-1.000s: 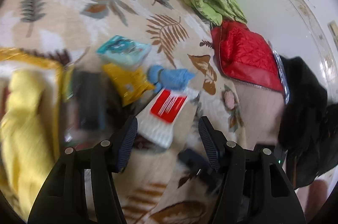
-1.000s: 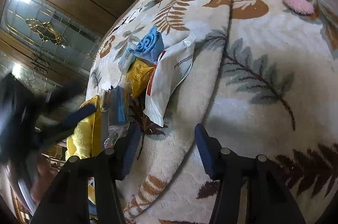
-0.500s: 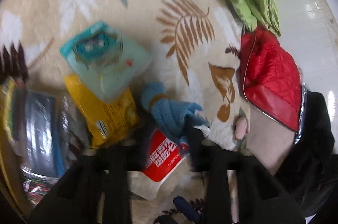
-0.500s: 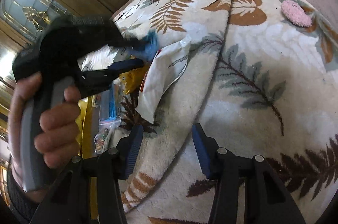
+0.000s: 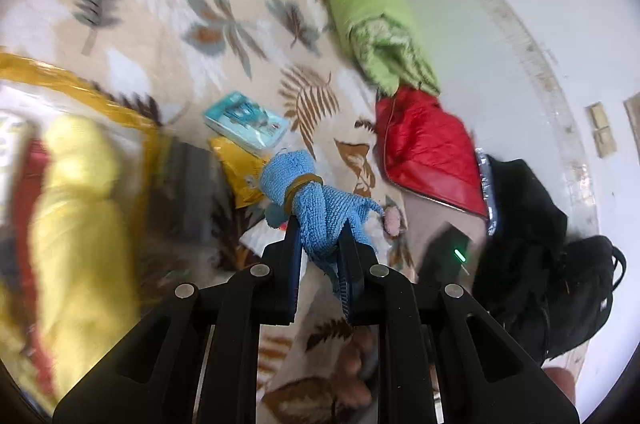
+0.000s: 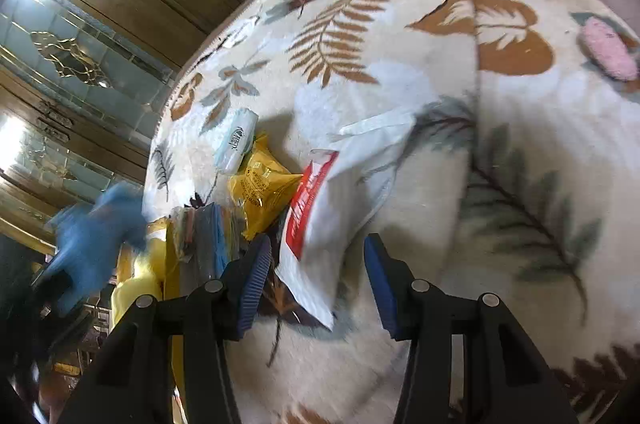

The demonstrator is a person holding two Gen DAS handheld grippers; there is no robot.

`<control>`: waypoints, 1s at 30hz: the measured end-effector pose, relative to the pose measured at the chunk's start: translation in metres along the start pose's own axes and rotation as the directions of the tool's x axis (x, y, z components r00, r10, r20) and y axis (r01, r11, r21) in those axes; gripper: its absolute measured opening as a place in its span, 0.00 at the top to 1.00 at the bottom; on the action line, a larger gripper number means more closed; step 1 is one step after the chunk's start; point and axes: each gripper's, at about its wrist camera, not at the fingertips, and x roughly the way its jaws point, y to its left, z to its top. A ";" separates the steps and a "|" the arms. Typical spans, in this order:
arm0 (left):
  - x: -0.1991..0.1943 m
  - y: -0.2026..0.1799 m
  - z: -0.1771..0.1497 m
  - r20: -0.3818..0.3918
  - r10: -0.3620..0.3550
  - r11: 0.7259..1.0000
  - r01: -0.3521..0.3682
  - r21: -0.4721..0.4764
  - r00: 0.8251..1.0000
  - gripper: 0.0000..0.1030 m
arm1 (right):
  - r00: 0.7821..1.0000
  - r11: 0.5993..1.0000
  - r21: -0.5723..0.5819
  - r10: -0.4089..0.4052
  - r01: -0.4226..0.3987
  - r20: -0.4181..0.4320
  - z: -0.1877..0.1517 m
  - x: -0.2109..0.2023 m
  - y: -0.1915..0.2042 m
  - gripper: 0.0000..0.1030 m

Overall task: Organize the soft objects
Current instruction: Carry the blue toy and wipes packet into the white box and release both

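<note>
My left gripper (image 5: 320, 244) is shut on a rolled blue towel (image 5: 316, 200) tied with a brown band, and holds it above the leaf-patterned rug (image 5: 224, 24). The towel also shows blurred at the left of the right wrist view (image 6: 94, 224). My right gripper (image 6: 316, 272) is open and empty, just above a white pouch with a red label (image 6: 332, 200). A yellow packet (image 6: 260, 188) and a pale blue wipes pack (image 6: 236, 140) lie beside the pouch. A yellow-rimmed bag (image 5: 72, 208) holding yellow cloth is at the left.
A green folded blanket (image 5: 372, 20), a red quilted jacket (image 5: 424, 148) and a black bag (image 5: 552, 264) lie along the rug's right edge by the white floor. A small pink puff (image 6: 608, 48) lies on the rug. Wooden glass-paneled doors (image 6: 80, 24) stand behind.
My left gripper went down to the blue towel, closed on it and lifted it off the rug toward the left. My right gripper stayed open and edged nearer the white pouch.
</note>
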 end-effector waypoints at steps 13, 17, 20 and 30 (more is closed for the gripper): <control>-0.114 0.058 -0.056 0.154 0.083 0.996 -0.086 0.015 0.985 0.85 | 0.998 0.998 -0.068 -0.015 0.019 0.056 -0.035 -0.027 0.016 0.83; -0.138 0.083 -0.068 0.189 0.145 0.989 -0.148 0.002 0.971 0.85 | 0.995 0.988 -0.151 0.051 -0.037 0.089 -0.055 -0.062 0.041 0.83; -0.146 0.095 -0.073 0.167 0.175 0.984 -0.178 0.001 0.970 0.85 | 0.990 0.963 -0.246 0.129 -0.112 0.055 -0.069 -0.079 0.075 0.83; -0.177 0.098 -0.063 0.195 0.284 0.956 -0.294 0.024 0.939 0.85 | 0.970 0.849 -0.470 0.210 -0.243 -0.122 -0.117 -0.062 0.172 0.83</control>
